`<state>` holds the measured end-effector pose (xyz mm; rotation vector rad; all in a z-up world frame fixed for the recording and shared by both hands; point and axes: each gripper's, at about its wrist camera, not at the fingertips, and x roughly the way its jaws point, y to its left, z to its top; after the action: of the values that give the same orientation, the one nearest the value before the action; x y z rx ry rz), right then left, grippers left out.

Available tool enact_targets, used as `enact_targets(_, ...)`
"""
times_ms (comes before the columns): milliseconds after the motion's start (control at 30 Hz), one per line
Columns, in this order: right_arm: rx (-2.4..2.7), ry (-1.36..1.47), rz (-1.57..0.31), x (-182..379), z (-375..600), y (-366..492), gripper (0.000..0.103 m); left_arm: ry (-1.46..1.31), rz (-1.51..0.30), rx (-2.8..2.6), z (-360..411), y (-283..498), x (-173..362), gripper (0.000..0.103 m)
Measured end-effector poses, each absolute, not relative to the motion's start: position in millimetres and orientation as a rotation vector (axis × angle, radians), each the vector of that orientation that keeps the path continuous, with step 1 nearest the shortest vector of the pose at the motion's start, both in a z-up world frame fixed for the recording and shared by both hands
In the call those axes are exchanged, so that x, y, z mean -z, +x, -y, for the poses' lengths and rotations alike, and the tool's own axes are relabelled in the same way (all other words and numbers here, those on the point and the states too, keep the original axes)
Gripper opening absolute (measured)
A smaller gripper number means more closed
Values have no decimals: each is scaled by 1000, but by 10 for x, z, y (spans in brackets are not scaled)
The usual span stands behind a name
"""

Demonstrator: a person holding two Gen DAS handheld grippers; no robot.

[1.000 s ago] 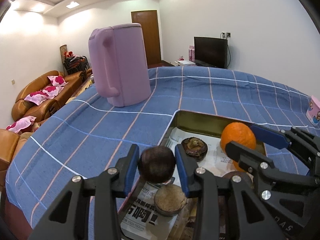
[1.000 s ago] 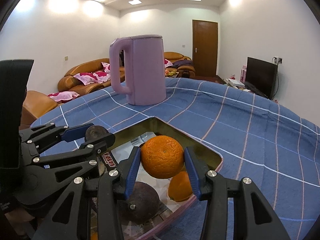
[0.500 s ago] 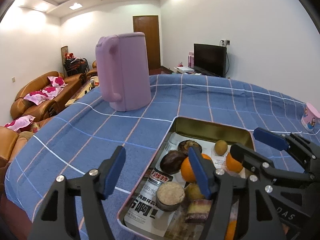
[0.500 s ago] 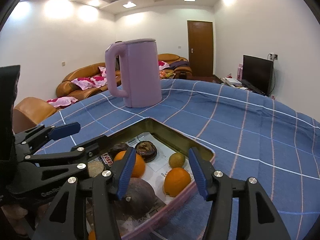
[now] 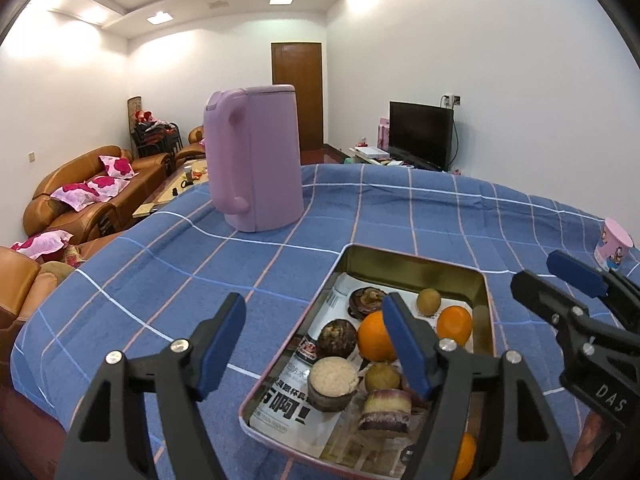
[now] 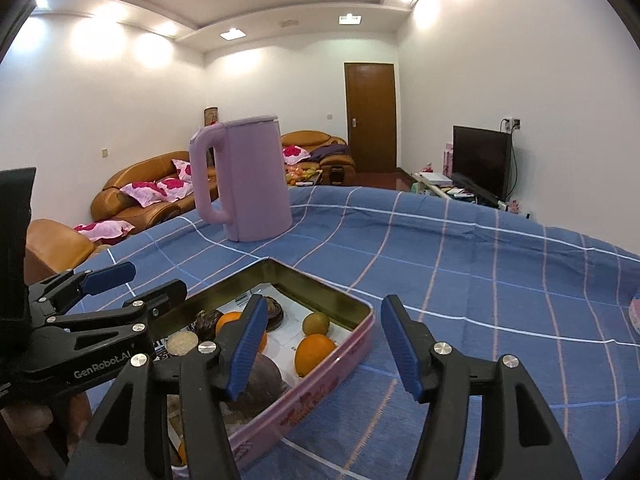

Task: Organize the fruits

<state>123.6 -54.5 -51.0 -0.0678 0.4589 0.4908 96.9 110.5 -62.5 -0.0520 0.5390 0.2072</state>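
Both fruits released into the tin; both grippers now empty.

A second ago the left gripper [image 5: 312, 340] pinched a dark round fruit [image 5: 337, 336] and the right gripper [image 6: 324, 340] an orange [image 5: 374, 340]; now both fruits lie in the pink metal tin [image 6: 344, 364] on its printed paper lining, beside a second orange [image 5: 454, 322], a small greenish fruit [image 5: 429, 301] and other pieces. Both sets of jaws are opening with nothing between them, and sit back above the tin's near end. That pair looks sorted, so further fruit would have to be fetched. The lilac kettle [image 5: 256, 160] stands well apart on the blue checked cloth [image 5: 160, 264].
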Motion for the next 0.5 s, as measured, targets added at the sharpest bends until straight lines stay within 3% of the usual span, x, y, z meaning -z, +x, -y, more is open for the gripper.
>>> enact_targets(500, -456, -68, -424, 438, 694, 1074, 62, -44, -513, -203, -998, 881, 546, 76)
